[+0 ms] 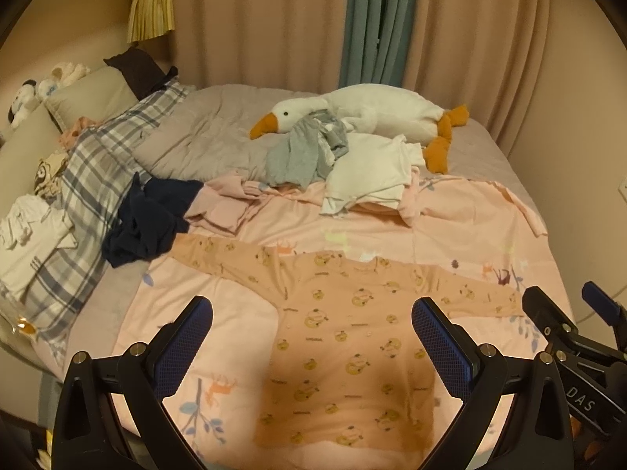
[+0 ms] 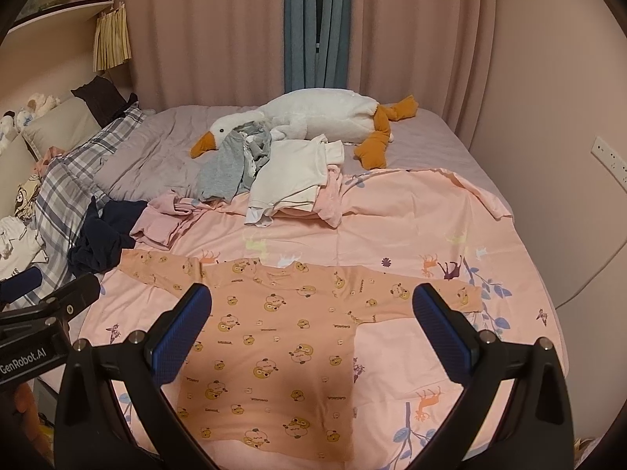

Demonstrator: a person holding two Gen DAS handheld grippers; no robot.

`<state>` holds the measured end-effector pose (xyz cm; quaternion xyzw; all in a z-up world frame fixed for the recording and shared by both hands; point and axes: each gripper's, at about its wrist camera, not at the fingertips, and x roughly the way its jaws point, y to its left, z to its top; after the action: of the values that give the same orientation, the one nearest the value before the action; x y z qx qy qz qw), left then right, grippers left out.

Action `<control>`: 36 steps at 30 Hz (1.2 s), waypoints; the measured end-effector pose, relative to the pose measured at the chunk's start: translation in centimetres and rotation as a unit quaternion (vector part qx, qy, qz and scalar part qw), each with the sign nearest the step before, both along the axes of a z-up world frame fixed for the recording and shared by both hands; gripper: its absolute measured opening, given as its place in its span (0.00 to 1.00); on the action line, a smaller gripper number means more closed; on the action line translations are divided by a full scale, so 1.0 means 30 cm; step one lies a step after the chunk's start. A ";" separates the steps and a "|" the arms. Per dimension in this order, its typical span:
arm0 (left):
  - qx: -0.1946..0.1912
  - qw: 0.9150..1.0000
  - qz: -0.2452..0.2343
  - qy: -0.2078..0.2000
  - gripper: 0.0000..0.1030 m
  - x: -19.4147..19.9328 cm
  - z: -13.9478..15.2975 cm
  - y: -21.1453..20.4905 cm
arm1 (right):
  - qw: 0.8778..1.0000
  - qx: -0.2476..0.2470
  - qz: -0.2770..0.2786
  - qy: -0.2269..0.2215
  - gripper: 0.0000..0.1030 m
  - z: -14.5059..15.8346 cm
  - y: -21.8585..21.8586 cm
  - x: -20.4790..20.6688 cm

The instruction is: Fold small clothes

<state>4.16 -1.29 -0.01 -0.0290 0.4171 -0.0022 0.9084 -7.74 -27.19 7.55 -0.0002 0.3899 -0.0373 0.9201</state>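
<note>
Orange shirt (image 1: pixel 345 356) flat on the bed (image 1: pixel 490 211).
Left gripper (image 1: pixel 311 323) and right gripper (image 2: pixel 311 309) hover over its near edge, jaws spread, holding nothing.

Left gripper (image 1: pixel 311 313) spread wide, holding nothing, right gripper (image 2: pixel 311 301) likewise, side by side

The bed (image 2: pixel 431 145) carries a pink animal-print sheet (image 2: pixel 411 235). An orange bear-print shirt (image 2: pixel 274 352) lies flat on the sheet. Beyond the shirt lie white clothes (image 2: pixel 294 172), grey clothes (image 2: pixel 231 168), a navy garment (image 2: pixel 106 235) and a plush goose (image 2: pixel 313 117).
</note>
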 end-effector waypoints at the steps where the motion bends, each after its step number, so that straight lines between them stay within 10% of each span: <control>1: 0.001 1.000 0.000 0.000 0.99 0.001 -0.001 0.000 | 1.000 0.000 0.000 0.000 1.00 0.000 0.001 -0.001; 36: -0.058 0.997 -0.039 0.045 0.93 0.111 -0.083 0.188 | 0.998 -0.048 -0.033 0.037 1.00 -0.008 0.181 0.087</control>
<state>7.50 4.34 -2.49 -0.0653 0.4574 -0.0608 0.8848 -5.14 -21.76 7.31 -0.0327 0.4216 -0.0865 0.9021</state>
